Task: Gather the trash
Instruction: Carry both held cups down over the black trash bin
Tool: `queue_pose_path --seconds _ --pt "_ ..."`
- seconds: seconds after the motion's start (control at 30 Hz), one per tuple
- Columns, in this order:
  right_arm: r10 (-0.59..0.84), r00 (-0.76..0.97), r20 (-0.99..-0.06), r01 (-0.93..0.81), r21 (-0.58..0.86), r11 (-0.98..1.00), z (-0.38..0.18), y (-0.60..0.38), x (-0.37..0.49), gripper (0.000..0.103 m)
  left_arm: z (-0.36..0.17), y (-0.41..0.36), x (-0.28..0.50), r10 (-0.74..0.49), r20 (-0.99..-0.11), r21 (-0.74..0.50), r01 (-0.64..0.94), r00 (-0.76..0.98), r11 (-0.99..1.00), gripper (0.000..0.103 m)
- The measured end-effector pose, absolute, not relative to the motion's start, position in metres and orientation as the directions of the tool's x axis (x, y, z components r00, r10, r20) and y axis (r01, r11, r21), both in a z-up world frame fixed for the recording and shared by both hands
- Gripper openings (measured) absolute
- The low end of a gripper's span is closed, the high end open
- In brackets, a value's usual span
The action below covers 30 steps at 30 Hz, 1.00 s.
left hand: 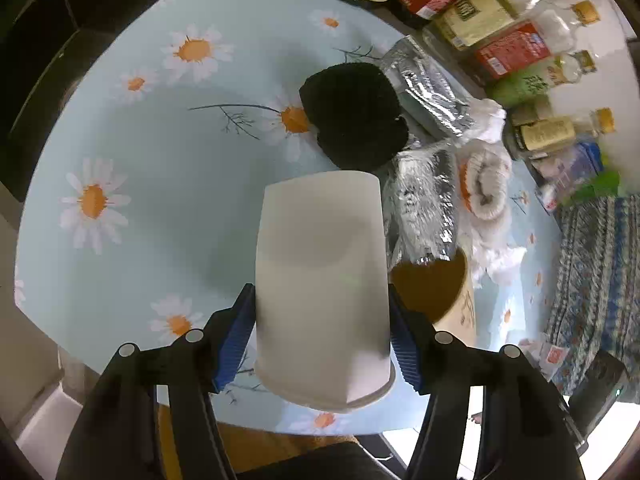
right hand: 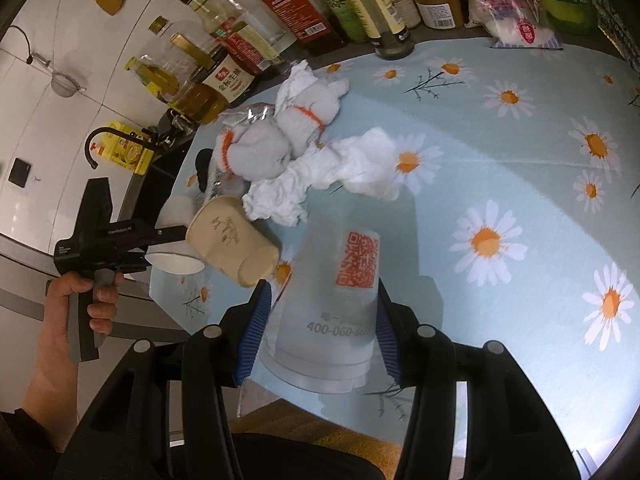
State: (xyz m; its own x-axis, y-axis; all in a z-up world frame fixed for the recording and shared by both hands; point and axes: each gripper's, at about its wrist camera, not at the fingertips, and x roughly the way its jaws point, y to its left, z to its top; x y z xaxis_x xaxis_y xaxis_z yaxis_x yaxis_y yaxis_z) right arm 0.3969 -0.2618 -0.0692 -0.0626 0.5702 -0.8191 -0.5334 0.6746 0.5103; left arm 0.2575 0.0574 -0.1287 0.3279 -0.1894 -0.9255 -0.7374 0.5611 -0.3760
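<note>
Left gripper (left hand: 322, 340): I have its blue ribbed pads pressed against both sides of a white paper cup (left hand: 322, 280). The jaws stand partway apart, clamped on the cup wall.
White paper cup: I hold it upside down, rim toward the camera, base pointing away over the table.
Right gripper (right hand: 320, 326): my pads sit on both sides of a stack of translucent plastic cups (right hand: 328, 304), jaws partway apart and clamped on it.
Translucent plastic cups: nested, inverted, rims toward the camera; an orange code square and grey digits are printed on the outer cup.
Table (right hand: 520, 152): covered with a light blue daisy-print cloth.
Beige paper cup (right hand: 234, 242): lies on its side just left of the plastic stack, touching the white paper cup in my left gripper, as the right wrist view shows.
Crumpled white tissue (right hand: 328, 172): lies just beyond the plastic stack.
White rolled cloths with orange bands (right hand: 276, 140): behind the tissue, bunched together.
Black knitted item (left hand: 352, 114): beyond the white paper cup on the cloth.
Silver foil wrappers (left hand: 428, 84): beside the black item, one more just right of the white cup.
Bottles and packets (right hand: 320, 8): line the far edge of the table.
Person's hand (right hand: 80, 300): grips the left gripper's handle.
</note>
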Motion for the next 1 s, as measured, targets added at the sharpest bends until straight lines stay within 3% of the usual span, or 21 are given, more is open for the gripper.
queue_pose_path --seconds 0.6,1.0 --pt "0.491 -0.148 -0.858 -0.574 0.479 0.664 -0.081 -0.165 0.218 0.051 -0.090 0.059 0.114 -0.154 -0.875 -0.419 -0.558 0.459 0.716 0.061" --pt "0.421 -0.213 -0.882 -0.557 0.464 0.689 -0.134 -0.123 0.132 0.051 -0.137 0.037 0.037 -0.258 -0.879 -0.422 -0.406 0.400 0.810 0.061"
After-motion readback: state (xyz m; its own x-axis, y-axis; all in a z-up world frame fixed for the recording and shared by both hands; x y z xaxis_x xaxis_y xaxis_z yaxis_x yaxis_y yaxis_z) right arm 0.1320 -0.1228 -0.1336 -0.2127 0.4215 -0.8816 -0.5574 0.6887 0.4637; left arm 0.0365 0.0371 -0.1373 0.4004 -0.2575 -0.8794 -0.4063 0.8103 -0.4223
